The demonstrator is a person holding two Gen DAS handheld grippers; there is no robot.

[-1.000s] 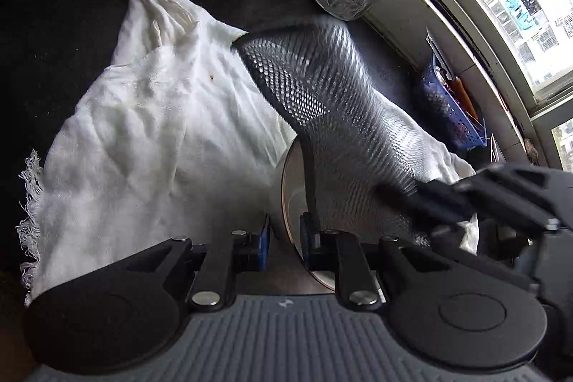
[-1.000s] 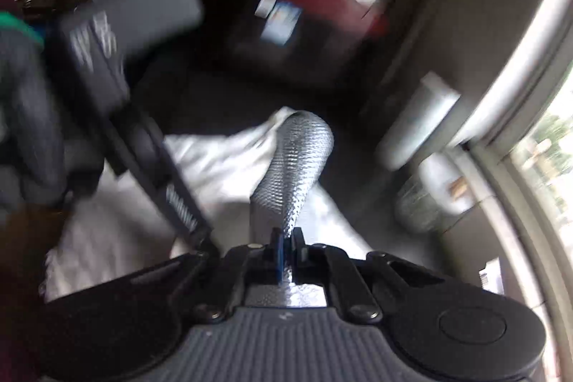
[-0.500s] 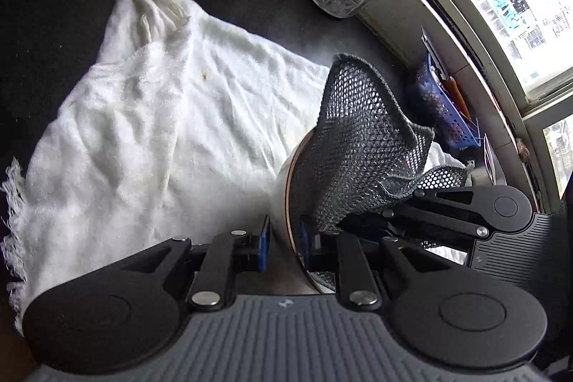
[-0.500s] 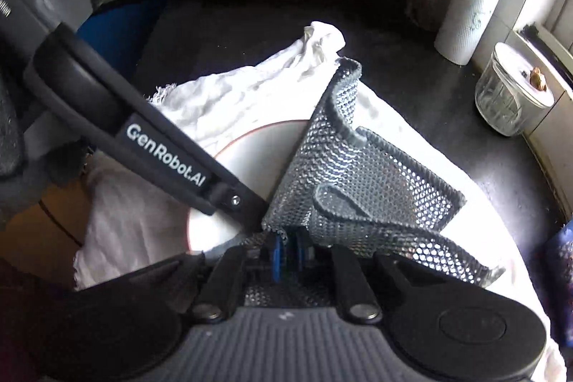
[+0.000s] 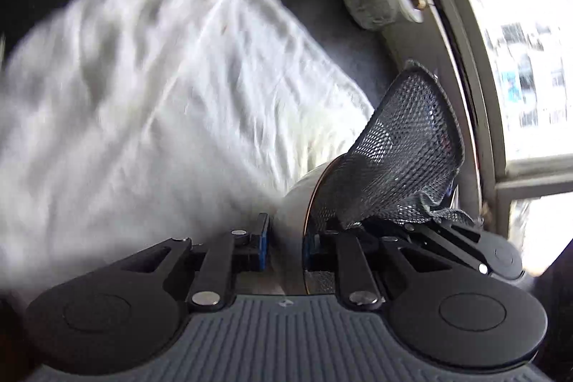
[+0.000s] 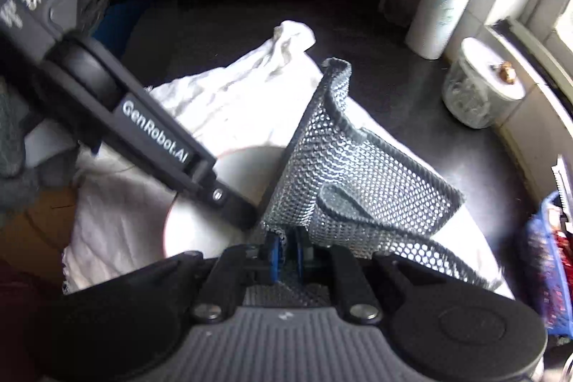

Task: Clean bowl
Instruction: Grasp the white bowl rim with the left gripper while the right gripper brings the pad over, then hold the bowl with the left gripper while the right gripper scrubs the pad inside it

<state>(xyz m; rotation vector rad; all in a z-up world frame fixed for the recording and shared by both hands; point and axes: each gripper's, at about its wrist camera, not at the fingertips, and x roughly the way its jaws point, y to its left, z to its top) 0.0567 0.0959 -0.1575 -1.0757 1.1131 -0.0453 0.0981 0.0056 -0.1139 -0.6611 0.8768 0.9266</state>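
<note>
A white bowl [image 5: 299, 199] with a thin brown rim is tilted on edge, and my left gripper [image 5: 284, 240] is shut on its rim. In the right wrist view the bowl [image 6: 229, 167] shows its pale inside above a white cloth [image 6: 222, 102]. My right gripper [image 6: 285, 251] is shut on a grey mesh scrubbing cloth [image 6: 343, 174]. The mesh cloth [image 5: 401, 149] stands up in folds against the bowl's inner side. The left gripper's fingers [image 6: 229, 203] reach in from the upper left and meet the bowl just beside the mesh.
The white cloth [image 5: 154, 88] covers a dark countertop [image 6: 394, 74]. A paper towel roll [image 6: 442, 9] and a lidded glass jar [image 6: 476, 88] stand by the window ledge. A blue basket [image 6: 548, 260] sits at the right edge.
The mesh cloth came down from upright and now lies folded against the bowl. The left view has rolled and dropped lower; both grips have held.
</note>
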